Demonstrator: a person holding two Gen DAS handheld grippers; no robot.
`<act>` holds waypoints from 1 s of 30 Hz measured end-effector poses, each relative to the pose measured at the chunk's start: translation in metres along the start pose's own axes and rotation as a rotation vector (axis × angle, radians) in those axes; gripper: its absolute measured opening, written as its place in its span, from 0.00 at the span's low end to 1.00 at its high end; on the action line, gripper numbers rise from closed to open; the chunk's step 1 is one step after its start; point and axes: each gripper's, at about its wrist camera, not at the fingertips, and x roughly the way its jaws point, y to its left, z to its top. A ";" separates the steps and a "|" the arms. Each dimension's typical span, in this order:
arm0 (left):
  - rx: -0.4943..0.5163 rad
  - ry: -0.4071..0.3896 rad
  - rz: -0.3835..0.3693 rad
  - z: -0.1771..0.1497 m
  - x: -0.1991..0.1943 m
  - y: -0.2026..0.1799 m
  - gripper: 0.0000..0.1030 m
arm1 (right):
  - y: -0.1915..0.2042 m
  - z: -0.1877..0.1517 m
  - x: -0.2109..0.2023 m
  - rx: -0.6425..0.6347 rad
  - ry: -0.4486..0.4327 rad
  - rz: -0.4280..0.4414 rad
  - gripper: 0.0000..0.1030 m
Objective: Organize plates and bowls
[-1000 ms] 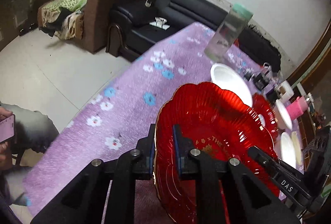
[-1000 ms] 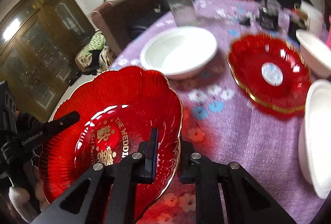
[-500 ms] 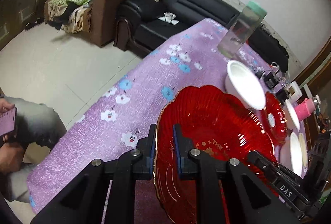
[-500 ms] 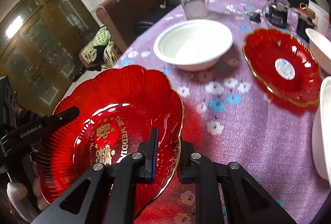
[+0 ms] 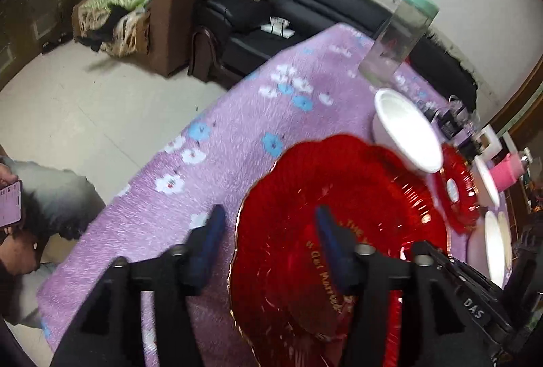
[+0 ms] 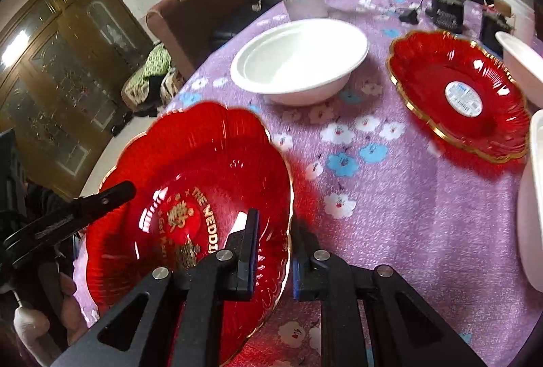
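A red plate (image 6: 190,197) sits between both grippers over the purple table (image 6: 407,214). The left gripper (image 5: 268,231) is opening, pads off its rim. The right gripper (image 6: 273,251) is opening, pads beside the rim. A white bowl (image 6: 298,58) stands beyond the plate.

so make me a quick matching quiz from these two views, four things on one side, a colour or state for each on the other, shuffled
Things:
1. near plate
2. far plate
3. big bowl
4. tall jar

States:
A. white and empty
B. clear, with a green lid
C. red, white sticker in the middle
D. red, gold lettering, rim between both claws

Pairs: 1-D, 2-C, 3-A, 4-B
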 end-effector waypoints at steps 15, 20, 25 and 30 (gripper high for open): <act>0.057 -0.222 -0.162 0.005 -0.160 -0.046 0.79 | -0.014 0.006 -0.163 -0.068 -0.399 -0.141 0.80; 0.047 -0.263 -0.177 0.038 -0.189 -0.065 0.89 | -0.039 0.032 -0.202 0.021 -0.424 -0.089 0.83; 0.046 -0.193 -0.187 0.084 -0.170 -0.086 0.89 | -0.053 0.070 -0.192 0.046 -0.345 -0.047 0.83; 0.082 -0.149 -0.102 0.112 -0.120 -0.098 0.89 | -0.061 0.104 -0.142 0.032 -0.236 -0.113 0.83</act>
